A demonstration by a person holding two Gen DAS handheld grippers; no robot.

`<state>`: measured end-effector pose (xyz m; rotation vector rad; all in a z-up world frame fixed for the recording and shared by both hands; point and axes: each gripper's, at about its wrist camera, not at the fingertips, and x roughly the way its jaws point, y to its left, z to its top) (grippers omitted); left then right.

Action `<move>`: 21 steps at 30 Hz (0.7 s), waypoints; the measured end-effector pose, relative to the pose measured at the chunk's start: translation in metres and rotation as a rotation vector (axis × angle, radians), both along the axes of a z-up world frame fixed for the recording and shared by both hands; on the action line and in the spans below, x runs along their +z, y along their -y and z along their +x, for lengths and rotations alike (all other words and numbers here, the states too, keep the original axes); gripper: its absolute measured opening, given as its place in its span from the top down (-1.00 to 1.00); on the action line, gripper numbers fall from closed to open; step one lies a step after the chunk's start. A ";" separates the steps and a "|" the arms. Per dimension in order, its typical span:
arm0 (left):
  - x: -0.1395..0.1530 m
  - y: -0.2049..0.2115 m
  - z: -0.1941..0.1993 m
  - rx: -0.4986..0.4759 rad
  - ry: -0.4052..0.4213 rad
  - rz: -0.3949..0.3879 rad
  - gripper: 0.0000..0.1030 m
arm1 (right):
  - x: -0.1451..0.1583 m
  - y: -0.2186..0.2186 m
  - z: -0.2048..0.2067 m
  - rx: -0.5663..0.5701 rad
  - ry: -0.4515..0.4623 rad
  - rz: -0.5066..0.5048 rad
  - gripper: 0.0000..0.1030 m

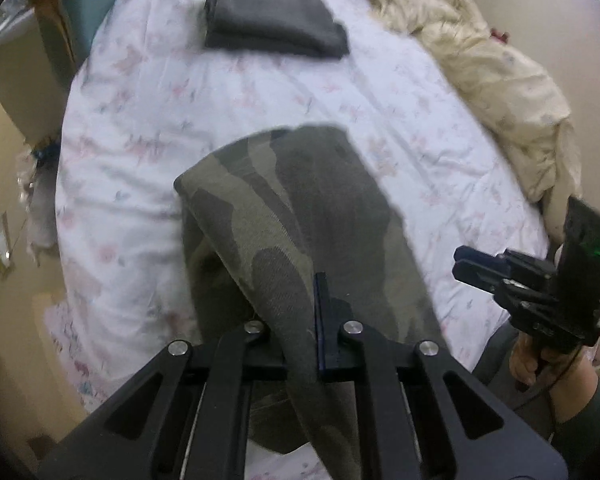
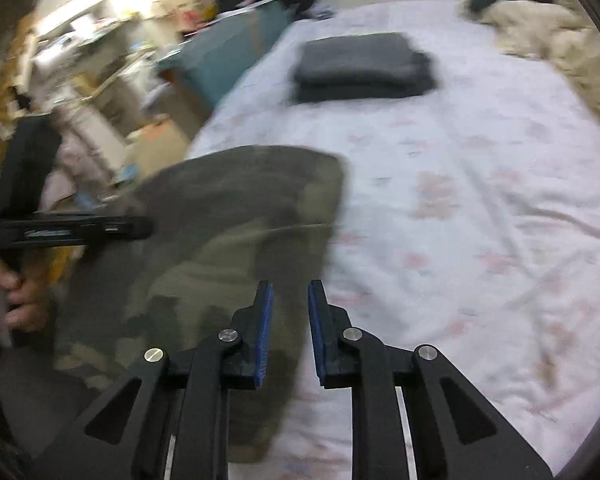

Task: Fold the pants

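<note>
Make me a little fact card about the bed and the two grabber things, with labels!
Place: bed with white flowery sheet
Being folded: camouflage pants, lying near the bed's front edge
Left gripper: shut on a fold of the pants
Right gripper: open, holding nothing, just above the pants' edge
Already folded: dark grey stack farther up the bed
Also there: crumpled cream blanket along the bed's right side

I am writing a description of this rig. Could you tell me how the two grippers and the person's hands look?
Both grippers are matte black, with slotted linkage bars and round silver pivot screws. The right gripper has blue pads on its fingers. The left gripper shows a dark blue pad edge. A green light glows on the right gripper's body. The right hand is bare, with a dark green sleeve and thin black cable.
</note>
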<state>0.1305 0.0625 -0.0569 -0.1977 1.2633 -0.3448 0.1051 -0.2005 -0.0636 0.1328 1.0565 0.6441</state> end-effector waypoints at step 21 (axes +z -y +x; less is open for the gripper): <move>-0.074 -0.043 0.065 0.369 -0.175 -0.041 -0.27 | -0.047 -0.051 -0.016 0.090 -0.034 -0.105 0.63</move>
